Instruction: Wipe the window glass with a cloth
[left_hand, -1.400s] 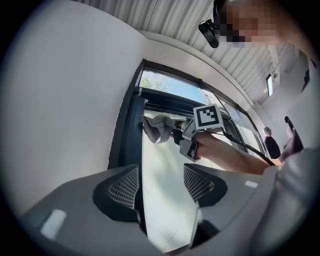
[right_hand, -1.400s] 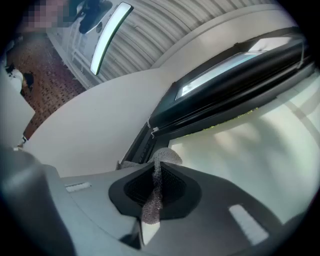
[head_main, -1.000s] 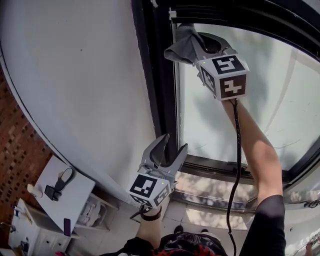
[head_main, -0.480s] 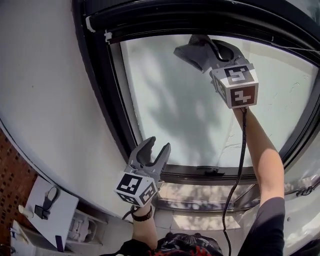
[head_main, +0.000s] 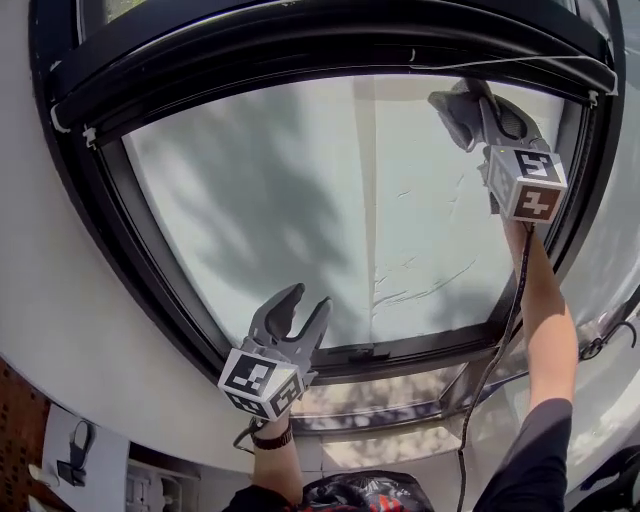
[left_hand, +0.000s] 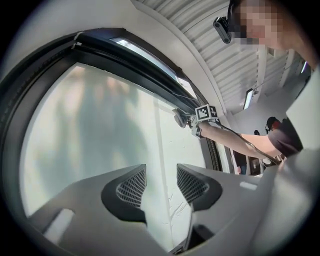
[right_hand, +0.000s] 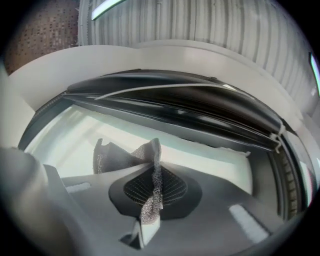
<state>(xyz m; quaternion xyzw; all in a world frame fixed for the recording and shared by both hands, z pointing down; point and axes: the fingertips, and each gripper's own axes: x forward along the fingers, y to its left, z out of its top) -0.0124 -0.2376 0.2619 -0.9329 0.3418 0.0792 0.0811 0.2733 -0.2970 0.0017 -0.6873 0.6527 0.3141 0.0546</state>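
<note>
We hold one pair of tongs in each hand in front of the window glass (head_main: 330, 190). The right tongs (head_main: 468, 100) are at the upper right corner of the glass, just beside the black frame (head_main: 120, 210). They are closed on a grey cloth (head_main: 450, 110). In the right gripper view the cloth (right_hand: 151, 200) is pinched as a thin fold between the two jaws, and its loose part spreads past the tips toward the glass (right_hand: 205, 156). We cannot tell for sure whether it presses on the pane.

The left tongs (head_main: 305, 300) are at the bottom edge of the glass, a little left of its middle, and they point up at it. Their jaws stand partly apart and have just been closing somewhat. In the left gripper view nothing is between the left tongs (left_hand: 160, 182); only the glass (left_hand: 90, 130) shows through the gap. The same view shows the right tongs (left_hand: 191, 119) and the cloth (left_hand: 179, 118) far off, at the upper corner of the glass. A black cable (head_main: 498, 350) hangs down below that corner, along the right arm.
</note>
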